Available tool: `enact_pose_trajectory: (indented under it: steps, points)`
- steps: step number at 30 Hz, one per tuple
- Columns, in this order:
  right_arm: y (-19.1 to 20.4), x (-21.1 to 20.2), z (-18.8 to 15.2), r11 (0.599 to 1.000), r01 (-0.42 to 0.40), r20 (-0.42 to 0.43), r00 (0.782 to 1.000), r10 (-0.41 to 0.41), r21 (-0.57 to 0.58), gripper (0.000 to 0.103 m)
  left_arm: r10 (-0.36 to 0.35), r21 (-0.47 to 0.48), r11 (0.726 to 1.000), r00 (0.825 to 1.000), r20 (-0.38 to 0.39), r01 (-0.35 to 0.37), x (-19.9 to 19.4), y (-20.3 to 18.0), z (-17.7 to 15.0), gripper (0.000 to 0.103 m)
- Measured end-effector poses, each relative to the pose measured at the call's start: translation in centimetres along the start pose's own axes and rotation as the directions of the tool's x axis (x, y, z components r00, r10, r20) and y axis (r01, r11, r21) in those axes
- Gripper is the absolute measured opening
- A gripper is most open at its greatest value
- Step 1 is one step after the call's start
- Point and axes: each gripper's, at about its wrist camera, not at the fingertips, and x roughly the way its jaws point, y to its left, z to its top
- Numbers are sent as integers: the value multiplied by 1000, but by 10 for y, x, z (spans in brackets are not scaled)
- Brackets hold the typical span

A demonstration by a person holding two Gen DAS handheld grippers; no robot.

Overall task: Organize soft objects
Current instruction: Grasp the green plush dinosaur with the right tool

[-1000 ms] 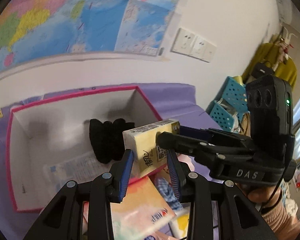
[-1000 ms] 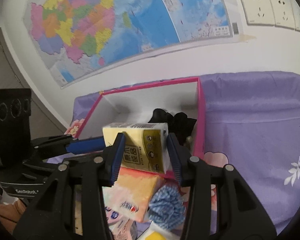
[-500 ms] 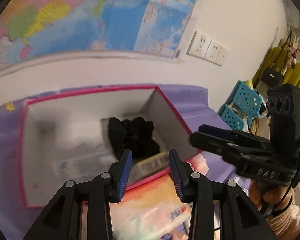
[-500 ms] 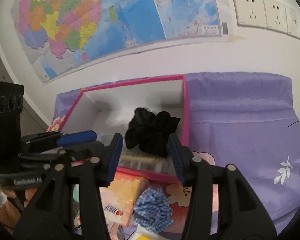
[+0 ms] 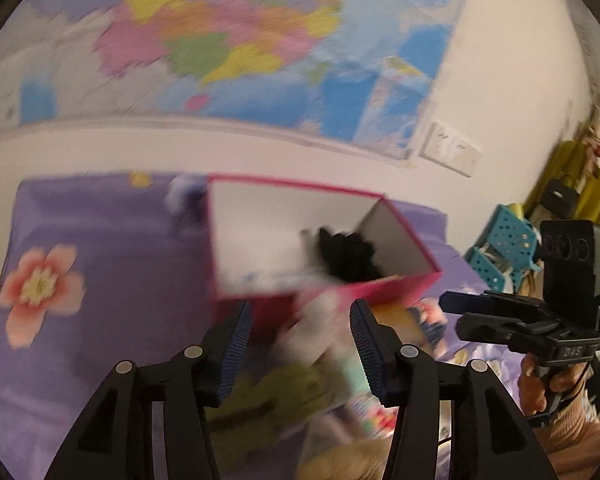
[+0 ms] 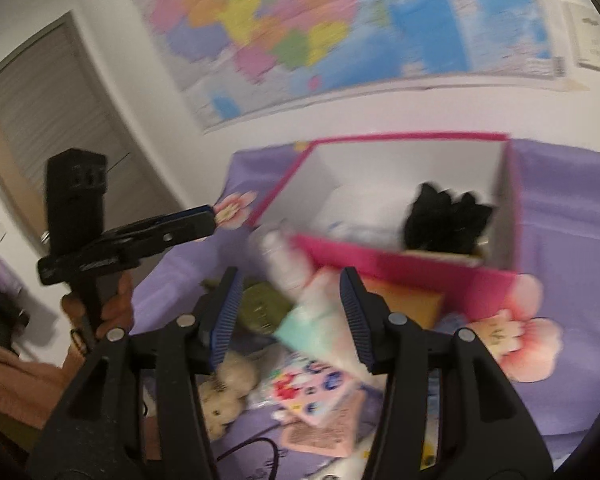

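A pink-edged box (image 5: 327,294) (image 6: 399,268) stands on the purple cloth with a black fluffy thing (image 5: 347,258) (image 6: 443,220) inside. In front of it lies a pile of soft things. My left gripper (image 5: 300,338) hovers over the pile with its jaws opening and holds nothing. My right gripper (image 6: 292,316) is likewise opening above a white, mint and pink soft item (image 6: 311,320), which shows between its fingers but is not pressed by the pads. Each gripper appears in the other's view: the right gripper (image 5: 499,314), the left gripper (image 6: 160,236). Both pictures are blurred.
The pile holds a green round item (image 6: 260,308), a beige plush toy (image 6: 224,392), a colourful printed pack (image 6: 315,392) and an orange pack (image 6: 411,304). A map hangs on the wall behind. Blue baskets (image 5: 507,240) stand at the right. A hand (image 6: 112,308) holds the left gripper.
The yellow tissue pack left the jaws and dropped into the box. Both grippers pulled back from the box over the pile, and the left view swung left. The left jaws have spread wider.
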Motion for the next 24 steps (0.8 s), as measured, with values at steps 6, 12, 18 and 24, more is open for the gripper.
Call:
enact_pose_trajectory:
  steps: [6,12,18,24]
  points:
    - [15,49,-11,999,-49,-110,993,47,-13,53,33,-89,995,998,-58,-38,3,36,-30,52]
    - [26,84,-18,998,-23,-178,984,12,-64,53,22,-114,993,996,-91,-33,4,48,-48,57]
    - [32,111,-21,996,6,-223,974,-27,-93,53,21,-86,996,992,-125,-32,10,45,-60,62]
    - [43,133,-22,982,78,-242,963,-119,-172,53,16,-87,996,991,-132,-27,11,46,-60,63]
